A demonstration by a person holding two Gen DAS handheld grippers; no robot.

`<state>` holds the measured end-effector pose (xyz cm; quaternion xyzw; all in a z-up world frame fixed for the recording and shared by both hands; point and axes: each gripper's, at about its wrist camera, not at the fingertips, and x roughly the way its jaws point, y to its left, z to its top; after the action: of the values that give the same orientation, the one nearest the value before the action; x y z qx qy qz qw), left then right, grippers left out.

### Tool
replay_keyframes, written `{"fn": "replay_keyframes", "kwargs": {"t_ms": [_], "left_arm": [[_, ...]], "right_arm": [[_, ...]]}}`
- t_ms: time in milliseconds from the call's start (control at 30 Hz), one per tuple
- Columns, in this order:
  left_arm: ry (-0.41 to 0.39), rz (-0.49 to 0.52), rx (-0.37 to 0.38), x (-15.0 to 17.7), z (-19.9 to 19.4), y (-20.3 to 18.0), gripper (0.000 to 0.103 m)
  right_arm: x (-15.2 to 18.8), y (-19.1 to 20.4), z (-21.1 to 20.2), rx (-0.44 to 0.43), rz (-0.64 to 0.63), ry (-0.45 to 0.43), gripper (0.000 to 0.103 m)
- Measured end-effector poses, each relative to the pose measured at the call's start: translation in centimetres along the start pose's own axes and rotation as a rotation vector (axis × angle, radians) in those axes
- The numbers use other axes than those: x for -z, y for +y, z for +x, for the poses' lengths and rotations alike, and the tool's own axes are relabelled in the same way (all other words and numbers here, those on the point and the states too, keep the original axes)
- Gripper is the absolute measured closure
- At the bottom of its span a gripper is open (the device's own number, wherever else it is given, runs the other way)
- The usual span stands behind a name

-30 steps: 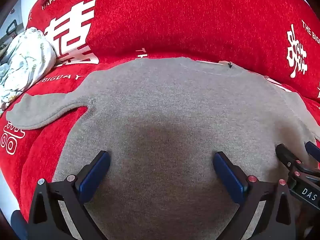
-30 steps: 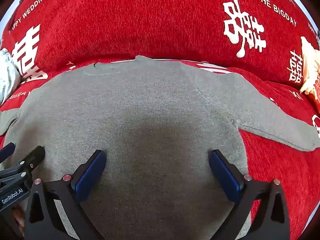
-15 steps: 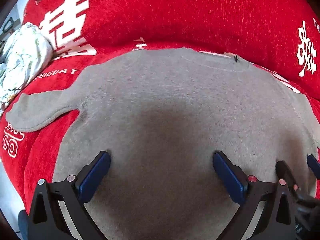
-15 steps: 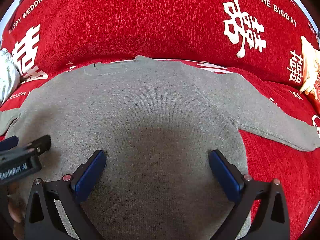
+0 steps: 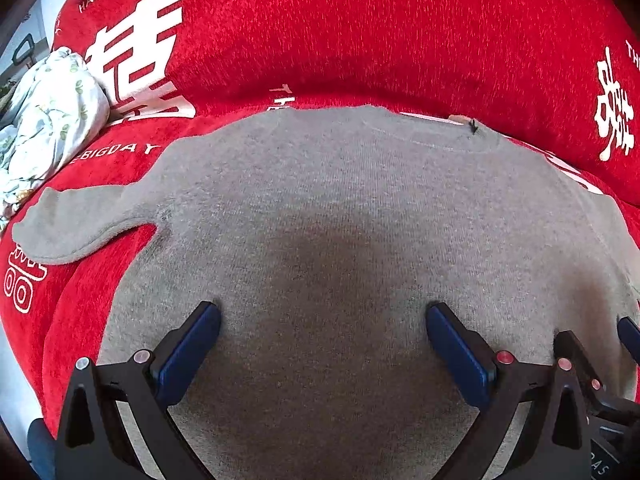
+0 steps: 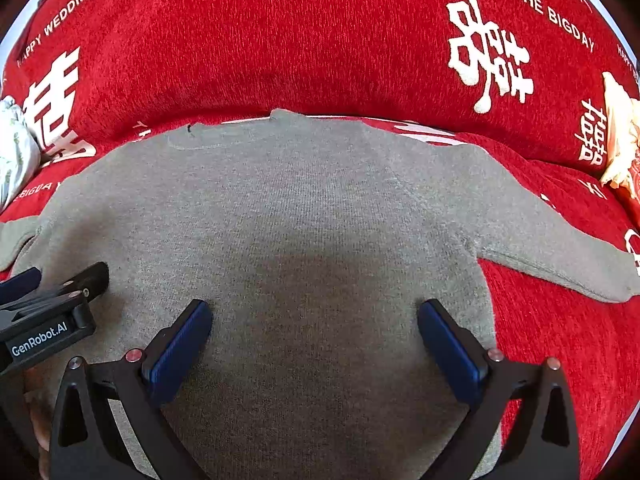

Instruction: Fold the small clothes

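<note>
Left gripper [image 5: 322,330]: lower centre of the left wrist view; jaws spread wide, nothing between them; blue pads [image 5: 188,354] hang over the lower body of the sweater.
Right gripper [image 6: 314,328]: lower centre of the right wrist view; jaws likewise spread wide and empty, over the lower body of the same garment.
Gripper spacing: each gripper appears at the lower edge of the other's view, side by side, near each other.
Grey sweater [image 5: 352,216]: lies flat, spread across the middle of both views on the red sofa cover [image 5: 360,40]; hem nearest the cameras, neckline at the far side.
Left sleeve [image 5: 80,216]: extends to the middle left of the left wrist view, flat on the cover.
Right sleeve [image 6: 560,248]: extends to the middle right of the right wrist view, flat on the cover.
Neckline [image 5: 432,130]: upper centre, with a small dark tag.
Floral cloth [image 5: 48,120]: bunched at the upper left, apart from the sleeve.
Cream item [image 6: 620,140]: upper right edge of the right wrist view; kind cannot be told.
</note>
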<state>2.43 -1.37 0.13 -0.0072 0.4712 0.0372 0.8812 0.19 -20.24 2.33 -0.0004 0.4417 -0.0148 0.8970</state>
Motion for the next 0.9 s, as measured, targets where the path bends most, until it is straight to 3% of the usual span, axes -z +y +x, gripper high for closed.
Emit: {"fn": "replay_keyframes", "kwargs": {"t_ms": [667, 900], "left_arm": [[-0.003, -0.006, -0.002, -0.1, 0.2, -0.1, 0.000], [0.090, 0.035, 0.016, -1.1, 0.6, -0.1, 0.000]], "right_arm": [[-0.3, -0.2, 0.5, 0.006, -0.009, 0.035, 0.000], [-1.4, 0.1, 1.1, 0.008, -0.024, 0.146, 0.000]]}}
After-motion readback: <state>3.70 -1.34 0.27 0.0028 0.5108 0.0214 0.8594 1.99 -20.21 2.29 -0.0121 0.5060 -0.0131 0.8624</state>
